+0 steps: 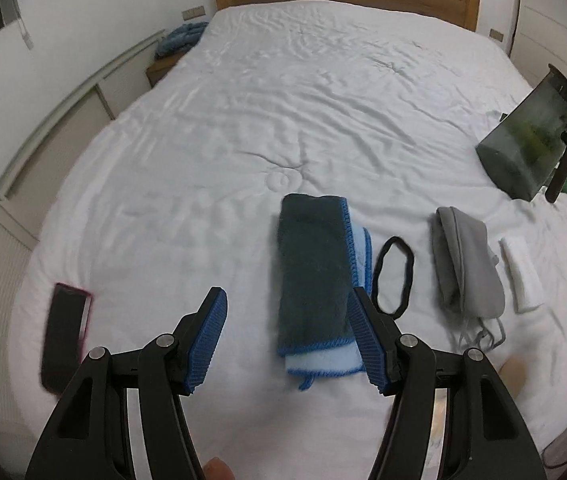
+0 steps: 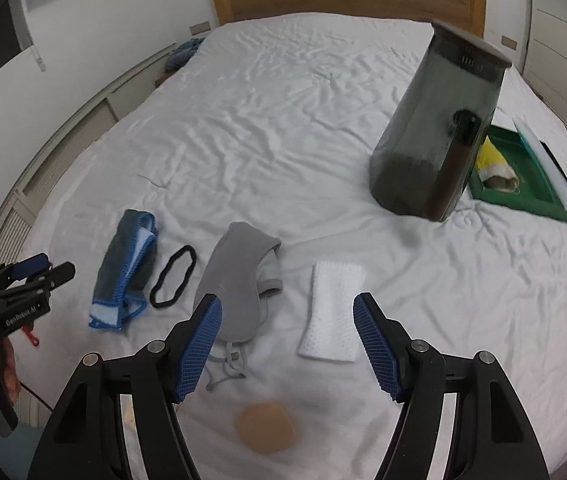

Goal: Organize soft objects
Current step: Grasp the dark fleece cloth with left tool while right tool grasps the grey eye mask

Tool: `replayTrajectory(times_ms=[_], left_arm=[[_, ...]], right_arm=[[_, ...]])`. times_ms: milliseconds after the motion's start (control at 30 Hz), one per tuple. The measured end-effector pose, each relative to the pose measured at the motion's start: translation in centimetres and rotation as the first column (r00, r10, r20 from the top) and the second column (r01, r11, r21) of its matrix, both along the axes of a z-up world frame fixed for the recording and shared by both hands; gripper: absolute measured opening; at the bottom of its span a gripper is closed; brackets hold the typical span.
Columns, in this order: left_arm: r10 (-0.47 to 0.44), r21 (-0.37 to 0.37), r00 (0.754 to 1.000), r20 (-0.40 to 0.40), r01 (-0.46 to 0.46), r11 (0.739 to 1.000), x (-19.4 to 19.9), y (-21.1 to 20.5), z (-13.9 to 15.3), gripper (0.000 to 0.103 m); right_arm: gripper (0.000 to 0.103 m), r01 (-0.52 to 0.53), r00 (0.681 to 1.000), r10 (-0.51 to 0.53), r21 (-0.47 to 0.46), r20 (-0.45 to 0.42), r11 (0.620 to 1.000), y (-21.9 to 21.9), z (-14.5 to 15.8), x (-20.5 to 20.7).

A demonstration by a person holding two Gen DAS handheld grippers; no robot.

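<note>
Both tools released, nothing between fingers: left tool [image 1: 287, 336] over folded dark towel [image 1: 313, 276]; right tool [image 2: 287, 340] above bed [image 2: 283, 128] between grey eye mask [image 2: 235, 280] and white cloth [image 2: 333, 314]. Black hairband [image 2: 173, 276] between towel and mask.

folded towel [image 1: 315, 272], black headband [image 1: 394, 276], grey mask [image 1: 468, 264], white cloth [image 1: 521, 276]

From my right wrist camera I can read only one marking: white lettering, "GenRobot.AI", printed along the black body of the left gripper [image 2: 53, 270] at the near left edge. Nothing else in either view carries lettering, numbers or labels I can make out.
</note>
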State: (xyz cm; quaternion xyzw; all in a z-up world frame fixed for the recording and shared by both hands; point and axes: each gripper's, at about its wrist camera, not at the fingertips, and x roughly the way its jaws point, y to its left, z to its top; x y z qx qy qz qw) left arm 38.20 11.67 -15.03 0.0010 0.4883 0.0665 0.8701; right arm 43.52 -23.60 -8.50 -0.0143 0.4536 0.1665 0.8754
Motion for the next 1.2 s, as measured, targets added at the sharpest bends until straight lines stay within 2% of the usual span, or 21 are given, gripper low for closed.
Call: replayTrajectory(times_ms=[467,800,1000,1200], left_arm=[[-0.066,-0.055,0.994,-0.083,0.062,0.997,4.3,-0.7,-4.9,0.057],[-0.101,-0.072,0.989,-0.108,0.093,0.993,5.4,-1.4,-6.7,0.057],[-0.094,-0.077,0.986,-0.140,0.084,0.993,6.2,-1.3,-7.9,0.058],[-0.091,-0.088,0.979,-0.185,0.075,0.993,6.7,-0.6,-9.4,0.062]], right_arm=[[0.069,-0.043,0.998,0.044,0.016,-0.043,0.999,5.2,-5.1,2.9],[0.069,-0.058,0.995,0.060,0.018,-0.084,0.998,8.3,-8.8,5.7],[0.069,-0.060,0.989,0.061,0.016,-0.131,0.998,9.2,-10.6,7.4],[0.071,-0.076,0.987,0.076,0.003,-0.140,0.997,10.0,-11.6,8.4]])
